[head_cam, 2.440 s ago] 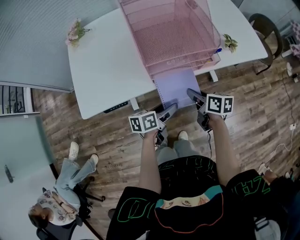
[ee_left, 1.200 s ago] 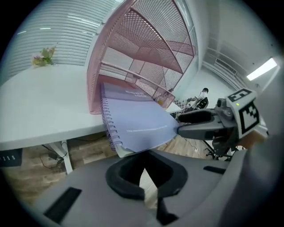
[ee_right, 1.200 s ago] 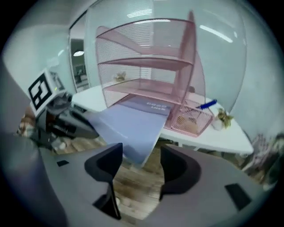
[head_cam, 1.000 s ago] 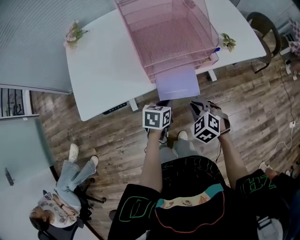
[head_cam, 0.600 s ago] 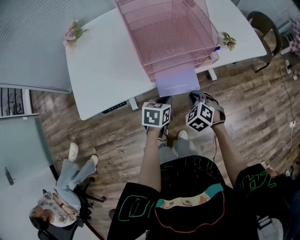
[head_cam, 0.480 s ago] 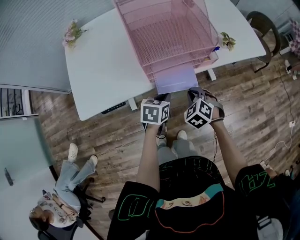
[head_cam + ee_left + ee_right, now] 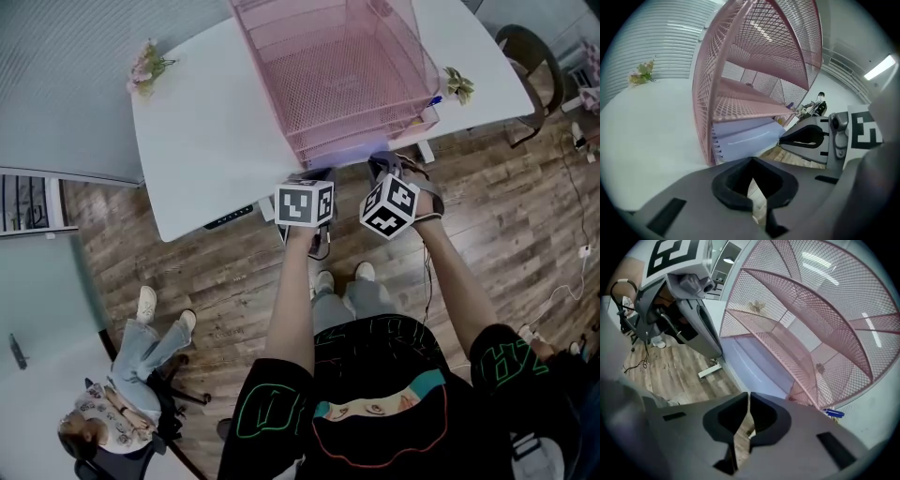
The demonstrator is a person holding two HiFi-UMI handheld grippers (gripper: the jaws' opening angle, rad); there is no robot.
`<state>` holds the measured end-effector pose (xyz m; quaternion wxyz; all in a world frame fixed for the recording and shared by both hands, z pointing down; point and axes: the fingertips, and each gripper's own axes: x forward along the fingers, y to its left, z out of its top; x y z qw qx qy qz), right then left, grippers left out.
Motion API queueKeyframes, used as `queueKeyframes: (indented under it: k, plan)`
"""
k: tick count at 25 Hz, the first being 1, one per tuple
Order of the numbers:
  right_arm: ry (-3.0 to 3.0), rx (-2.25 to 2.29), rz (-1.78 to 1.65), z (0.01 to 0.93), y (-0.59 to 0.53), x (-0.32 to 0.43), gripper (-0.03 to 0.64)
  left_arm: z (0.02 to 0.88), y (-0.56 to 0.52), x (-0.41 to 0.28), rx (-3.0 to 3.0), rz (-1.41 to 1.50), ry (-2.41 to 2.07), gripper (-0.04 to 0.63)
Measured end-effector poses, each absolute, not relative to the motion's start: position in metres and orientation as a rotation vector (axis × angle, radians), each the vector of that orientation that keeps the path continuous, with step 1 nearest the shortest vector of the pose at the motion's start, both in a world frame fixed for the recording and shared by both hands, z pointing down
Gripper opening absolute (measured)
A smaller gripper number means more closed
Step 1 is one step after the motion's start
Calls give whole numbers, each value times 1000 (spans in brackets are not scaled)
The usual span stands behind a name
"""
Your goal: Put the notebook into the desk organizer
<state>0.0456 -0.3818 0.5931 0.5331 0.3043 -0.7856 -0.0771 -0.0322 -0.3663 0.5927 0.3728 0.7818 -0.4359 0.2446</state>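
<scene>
The left gripper (image 7: 751,160) has its jaws shut and empty. The right gripper (image 7: 748,395) is pinched almost together, also empty. Just ahead, the lavender spiral-bound notebook (image 7: 745,137) lies in the bottom tier of the pink wire-mesh desk organizer (image 7: 281,94) on the white bench (image 7: 197,141), its near end protruding.
</scene>
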Motion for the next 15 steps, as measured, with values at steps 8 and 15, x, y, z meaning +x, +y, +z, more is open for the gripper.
queueKeyframes:
  k: [8,15]
  plan:
    - [-1867,799,-205,598,-415,43,21,580,-375,-33,2009,593,-1160,-6]
    - [-2041,900,-37,564,-394,30,21,532,-361,-38,2082,282,-1193,-6]
